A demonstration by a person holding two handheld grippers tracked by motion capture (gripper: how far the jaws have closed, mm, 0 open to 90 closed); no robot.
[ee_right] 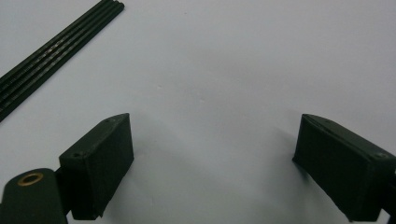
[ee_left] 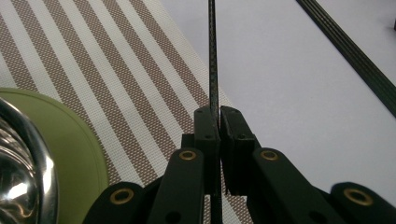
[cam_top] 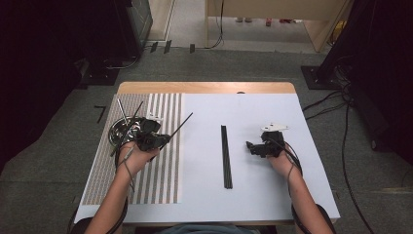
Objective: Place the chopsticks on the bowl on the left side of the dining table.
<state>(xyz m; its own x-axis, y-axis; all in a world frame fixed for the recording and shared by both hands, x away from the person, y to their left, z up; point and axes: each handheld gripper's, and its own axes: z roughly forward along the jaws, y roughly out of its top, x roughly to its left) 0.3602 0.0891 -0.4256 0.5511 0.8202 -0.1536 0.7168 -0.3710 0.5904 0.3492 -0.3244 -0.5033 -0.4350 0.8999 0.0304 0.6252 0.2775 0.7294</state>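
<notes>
My left gripper (cam_top: pixel 164 140) (ee_left: pixel 218 122) is shut on a thin black rod (cam_top: pixel 181 124) (ee_left: pixel 213 56), which sticks out up and to the right over the striped mat (cam_top: pixel 165 165) (ee_left: pixel 116 79). A row of several black rods (cam_top: pixel 226 156) (ee_left: pixel 355 51) (ee_right: pixel 51 53) lies side by side on the white table (cam_top: pixel 263 195) between the two hands. My right gripper (cam_top: pixel 249 146) (ee_right: pixel 212 163) rests on the white surface to the right of that row, jaws wide apart with nothing between them.
A shiny metal bowl (cam_top: pixel 119 130) (ee_left: pixel 23 163) on a green coaster (ee_left: pixel 79 158) sits at the left on the mat, with thin rods (cam_top: pixel 127 117) leaning in it. Cables run over the floor right of the table.
</notes>
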